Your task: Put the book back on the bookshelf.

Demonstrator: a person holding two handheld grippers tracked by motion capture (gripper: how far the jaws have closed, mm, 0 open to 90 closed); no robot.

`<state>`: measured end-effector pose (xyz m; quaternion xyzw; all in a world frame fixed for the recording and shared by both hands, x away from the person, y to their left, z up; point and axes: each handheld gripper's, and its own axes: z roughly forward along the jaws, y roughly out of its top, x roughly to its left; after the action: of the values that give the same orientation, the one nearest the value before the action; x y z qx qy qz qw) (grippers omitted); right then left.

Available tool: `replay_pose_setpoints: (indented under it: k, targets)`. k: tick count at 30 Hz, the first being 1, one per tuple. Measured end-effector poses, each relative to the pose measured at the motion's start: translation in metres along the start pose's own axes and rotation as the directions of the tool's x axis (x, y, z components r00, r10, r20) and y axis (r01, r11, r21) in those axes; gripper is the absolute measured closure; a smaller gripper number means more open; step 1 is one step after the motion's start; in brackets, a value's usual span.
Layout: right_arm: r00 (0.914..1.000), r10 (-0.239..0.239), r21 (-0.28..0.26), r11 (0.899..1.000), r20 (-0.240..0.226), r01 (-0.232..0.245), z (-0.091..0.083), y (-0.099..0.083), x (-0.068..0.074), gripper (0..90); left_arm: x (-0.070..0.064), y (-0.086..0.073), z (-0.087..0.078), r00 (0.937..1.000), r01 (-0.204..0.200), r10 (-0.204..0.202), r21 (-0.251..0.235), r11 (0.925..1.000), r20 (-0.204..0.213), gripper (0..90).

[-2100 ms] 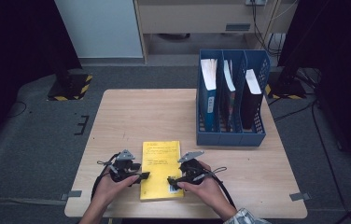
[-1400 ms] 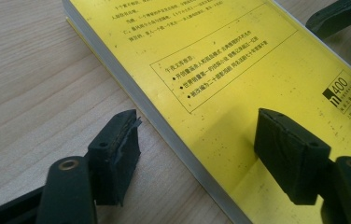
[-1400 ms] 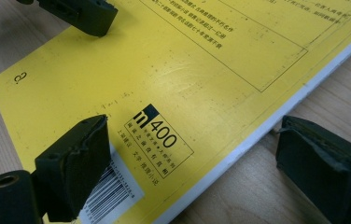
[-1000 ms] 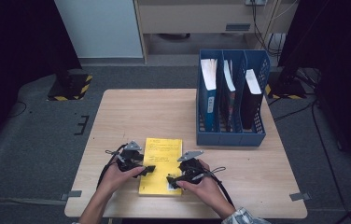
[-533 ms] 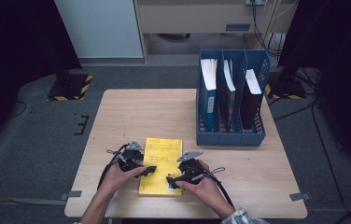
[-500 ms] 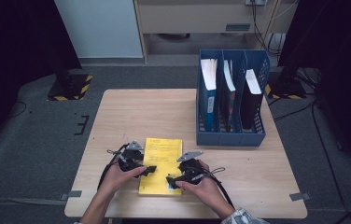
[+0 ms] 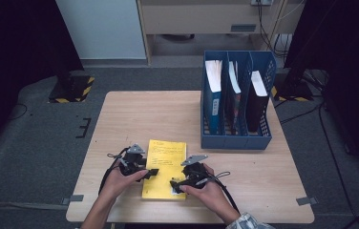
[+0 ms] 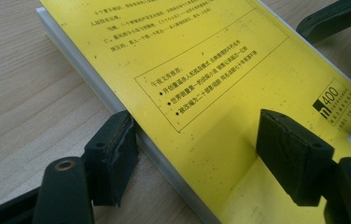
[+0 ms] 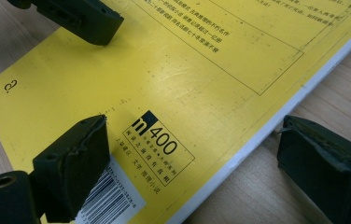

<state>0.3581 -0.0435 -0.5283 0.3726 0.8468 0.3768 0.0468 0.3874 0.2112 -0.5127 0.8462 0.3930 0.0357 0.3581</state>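
Note:
A yellow book (image 7: 164, 164) lies flat on the wooden table (image 7: 149, 117), near the front edge. My left gripper (image 7: 151, 172) is open at the book's left edge; in the left gripper view one jaw rests against the white page edge and the other hovers over the cover (image 8: 220, 70). My right gripper (image 7: 174, 184) is open at the book's right edge; in the right gripper view one jaw sits over the cover (image 9: 187, 70) by the barcode and the other over bare wood. Each gripper (image 8: 197, 154) (image 9: 192, 163) straddles an edge without closing on it.
A blue three-slot file rack (image 7: 235, 141) stands at the table's back right, with upright books in its slots. Bare wood stretches between the yellow book and the table's far edge. Dark cabinets and cables surround the table on the floor.
My left gripper has slid right and slightly forward until its jaws straddle the book's left edge. The right gripper and the book have stayed put.

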Motion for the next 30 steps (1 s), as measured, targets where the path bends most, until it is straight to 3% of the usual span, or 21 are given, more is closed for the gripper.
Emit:
replay_pose_setpoints:
  k: [7, 10, 13, 15, 22, 25, 30]
  targets:
    - [1.0000, 0.002, -0.006, 1.000, -0.001, -0.002, 0.000, -0.001, 0.000, 9.3, -0.003, -0.001, -0.005, 1.0000, -0.001, 0.002, -0.016, 0.9999, 0.008, 31.7]
    - [1.0000, -0.002, -0.005, 1.000, -0.004, 0.002, 0.000, -0.001, 0.000, 9.3, -0.005, -0.001, -0.007, 0.9970, 0.030, -0.026, -0.052, 0.9982, 0.073, 34.4]
    - [1.0000, 0.001, -0.009, 1.000, -0.008, -0.001, 0.000, -0.001, -0.001, 9.2, -0.008, -0.001, -0.006, 0.9987, 0.003, -0.001, -0.037, 0.9993, 0.050, 33.6]
    - [1.0000, -0.001, -0.009, 1.000, -0.008, 0.001, 0.000, -0.001, -0.001, 9.3, -0.009, -0.001, -0.007, 0.9983, -0.003, 0.005, -0.027, 0.9996, 0.058, 32.4]
    - [0.9999, -0.005, -0.010, 1.000, -0.014, 0.005, -0.001, -0.001, -0.002, 9.2, -0.009, 0.000, -0.014, 0.9947, 0.002, 0.004, -0.065, 0.9979, 0.103, 31.5]
    - [0.9998, -0.007, -0.008, 1.000, -0.017, 0.007, -0.001, -0.001, -0.002, 9.2, -0.010, 0.003, -0.009, 0.9950, -0.035, 0.040, -0.053, 0.9980, 0.092, 30.3]
    - [0.9998, 0.000, -0.008, 1.000, -0.019, 0.000, -0.001, -0.001, -0.002, 9.2, -0.011, 0.007, -0.009, 0.9938, -0.021, 0.029, -0.083, 0.9963, 0.107, 28.1]
